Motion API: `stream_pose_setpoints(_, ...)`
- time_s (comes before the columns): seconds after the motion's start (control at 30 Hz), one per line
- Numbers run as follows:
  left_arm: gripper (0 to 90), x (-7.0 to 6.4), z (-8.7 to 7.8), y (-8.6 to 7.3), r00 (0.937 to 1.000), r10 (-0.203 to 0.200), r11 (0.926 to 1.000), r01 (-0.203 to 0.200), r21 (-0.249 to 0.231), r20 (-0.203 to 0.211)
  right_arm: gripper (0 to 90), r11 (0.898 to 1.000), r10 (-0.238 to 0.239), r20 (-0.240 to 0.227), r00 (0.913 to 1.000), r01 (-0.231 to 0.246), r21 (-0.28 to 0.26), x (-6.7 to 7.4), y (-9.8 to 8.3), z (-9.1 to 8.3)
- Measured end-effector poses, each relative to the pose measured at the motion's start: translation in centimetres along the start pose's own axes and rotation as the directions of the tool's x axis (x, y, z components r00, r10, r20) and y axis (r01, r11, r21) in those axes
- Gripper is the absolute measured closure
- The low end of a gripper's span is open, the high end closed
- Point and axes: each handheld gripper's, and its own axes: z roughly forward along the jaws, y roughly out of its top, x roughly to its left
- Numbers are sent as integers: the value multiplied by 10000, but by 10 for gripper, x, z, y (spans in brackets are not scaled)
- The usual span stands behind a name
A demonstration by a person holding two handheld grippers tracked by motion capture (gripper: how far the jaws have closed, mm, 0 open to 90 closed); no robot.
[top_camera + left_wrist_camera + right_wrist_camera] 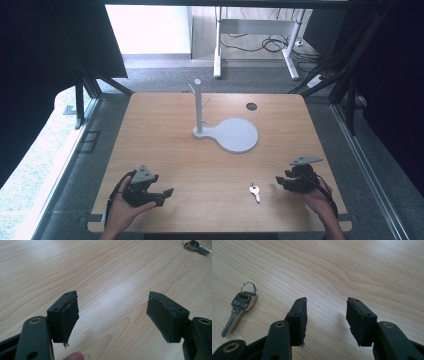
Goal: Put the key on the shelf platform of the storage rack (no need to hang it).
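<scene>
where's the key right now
The key lies flat on the table near its front edge in the high view, between the two grippers and closer to the right gripper, in front of the white stand.

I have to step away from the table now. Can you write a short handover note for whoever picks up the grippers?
Left gripper: open, holding nothing, resting at the near left of the table.
Right gripper: open, nothing between its jaws, near right.
Keys: flat on the table just left of the right gripper, untouched.
Stand with pegs: upright mid-table on its white base, nothing hung on it.
Done: nothing yet.
Left: probably pick up the keys and hang them.
</scene>
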Motion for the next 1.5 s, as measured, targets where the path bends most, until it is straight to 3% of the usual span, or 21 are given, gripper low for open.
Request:
stream_pose_setpoints(0.23, 259, 1, 2, -1, 9999, -119, 9999, 119, 26, 15, 553, 9982, -276, -257, 9993, 289, 526, 2, 13, -8)
stream_pose_setpoints(0.43, 259, 2, 3, -1, 10000, -31, 10000, 30, 58, 80, 593, 9937, -222, -577, 9981, 284, 1087, 6, 30, -18)
stream_pose_setpoints(0.67, 259, 1, 3, -2, 9999, -74, 10000, 74, 53, 88, 596, 9890, -462, -736, 9962, 560, 1369, 13, 37, -16)
stream_pose_setpoints(1.03, 259, -2, 6, -1, 9998, -15, 9999, 14, 102, 184, 617, 9697, -978, -867, 9914, 1145, 2157, 29, 55, -13)
stream_pose_setpoints(1.5, 259, -2, 6, -2, 9997, -40, 10000, 38, 76, 243, 653, 9478, -1067, -1199, 9870, 1374, 2878, 43, 66, -4)
